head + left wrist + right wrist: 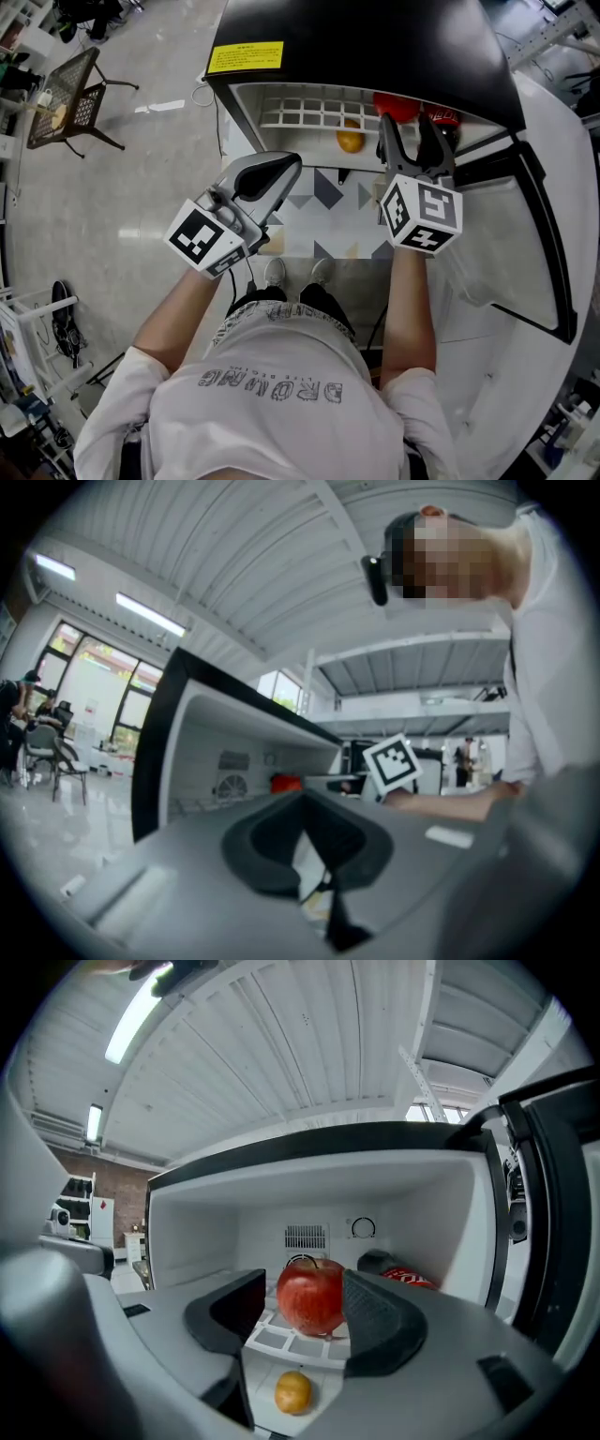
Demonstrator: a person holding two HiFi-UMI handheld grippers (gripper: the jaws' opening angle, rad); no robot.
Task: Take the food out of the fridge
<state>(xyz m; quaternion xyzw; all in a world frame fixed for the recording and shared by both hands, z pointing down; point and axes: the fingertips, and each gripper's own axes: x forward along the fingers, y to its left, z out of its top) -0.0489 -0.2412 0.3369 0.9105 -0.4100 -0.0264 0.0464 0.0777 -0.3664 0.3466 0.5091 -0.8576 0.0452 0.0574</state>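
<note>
The small fridge (375,42) stands open, its door (553,244) swung to the right. A red apple (310,1296) rests on the white wire shelf (277,1339), with a red can (410,1278) lying behind it to the right. Below the shelf lies a small yellow-orange fruit (292,1392), also visible in the head view (349,141). My right gripper (409,124) reaches into the fridge and is open, with the apple (397,105) between its jaws (302,1305); a gap shows at the left pad. My left gripper (274,174) hangs shut and empty outside the fridge, to the left (306,844).
A wire chair (73,96) stands on the grey floor at far left. The person's shoes (298,273) are just before the fridge on a patterned mat. The open door's inner wall (487,253) runs close along the right arm. Racks (37,328) stand at lower left.
</note>
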